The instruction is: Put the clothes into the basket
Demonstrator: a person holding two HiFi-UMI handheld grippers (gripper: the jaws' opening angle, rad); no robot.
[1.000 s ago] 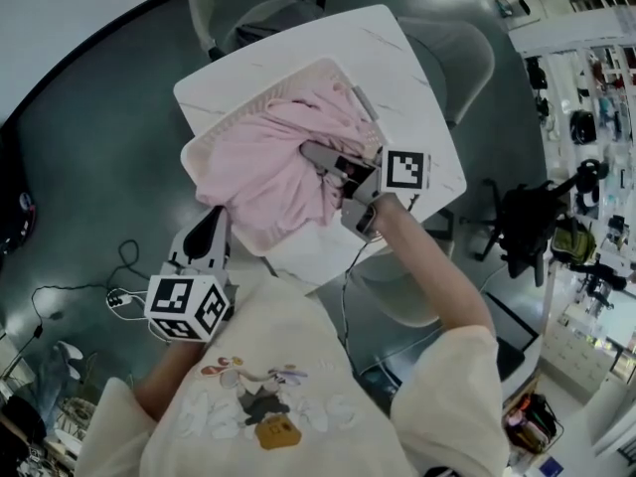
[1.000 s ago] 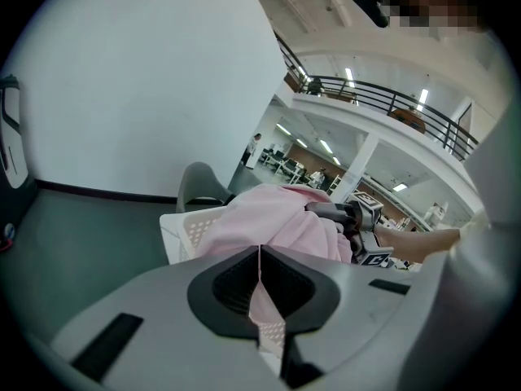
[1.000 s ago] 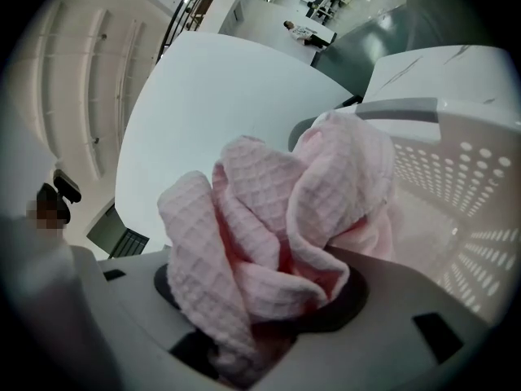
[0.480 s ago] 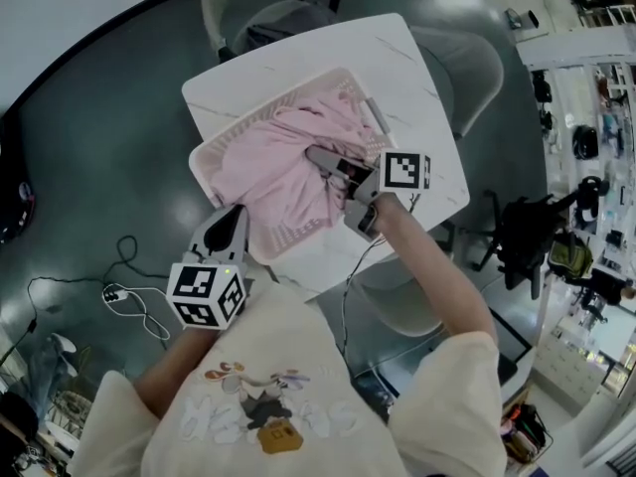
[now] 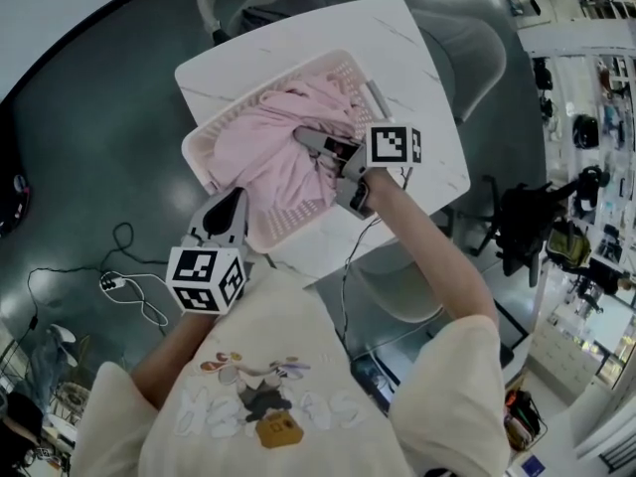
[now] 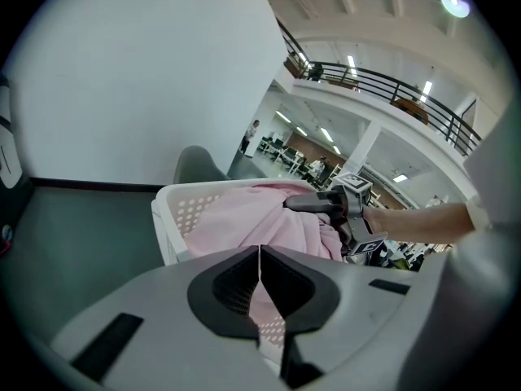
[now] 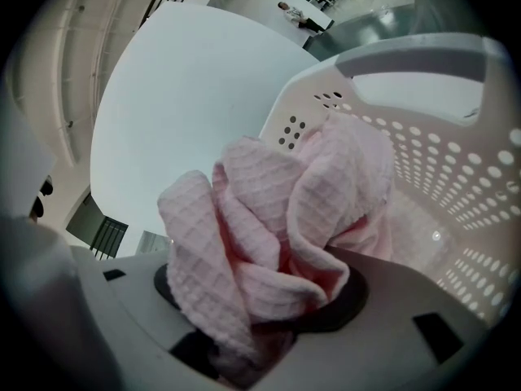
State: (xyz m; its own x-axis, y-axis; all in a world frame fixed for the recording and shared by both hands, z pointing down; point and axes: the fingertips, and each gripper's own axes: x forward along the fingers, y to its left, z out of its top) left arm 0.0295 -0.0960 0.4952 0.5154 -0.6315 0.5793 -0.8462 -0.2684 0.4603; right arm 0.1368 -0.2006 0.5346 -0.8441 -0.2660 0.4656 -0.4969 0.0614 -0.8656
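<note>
On a white table [image 5: 412, 102], a white holed basket [image 5: 343, 68], set askew to the table's edges. Inside it, heaped up to the rim, pink cloth [image 5: 263, 157].

Over the basket's right side, reaching in from the near right, the right gripper [image 5: 303, 137]. Between its jaws, a thick bunch of the cloth, with waffle-textured folds bulging up past them. Jaws kept partly apart by that bulk and pressing on it. Bunch low inside the basket, joined to the rest of the heap. Holed wall close by on the right in the right gripper view.

Off the basket's near-left corner, outside the wall, the left gripper [image 6: 259, 255]. Jaws fully together, edge against edge, nothing between them. Aimed at the basket and tilted down, tips just beside the wall; touching or not, impossible to tell. At its back, a marker cube [image 5: 206, 278], close to the person's chest.

Right of the table, a grey chair [image 5: 472, 53]. On the dark floor at left, a white cable [image 5: 109, 284].
</note>
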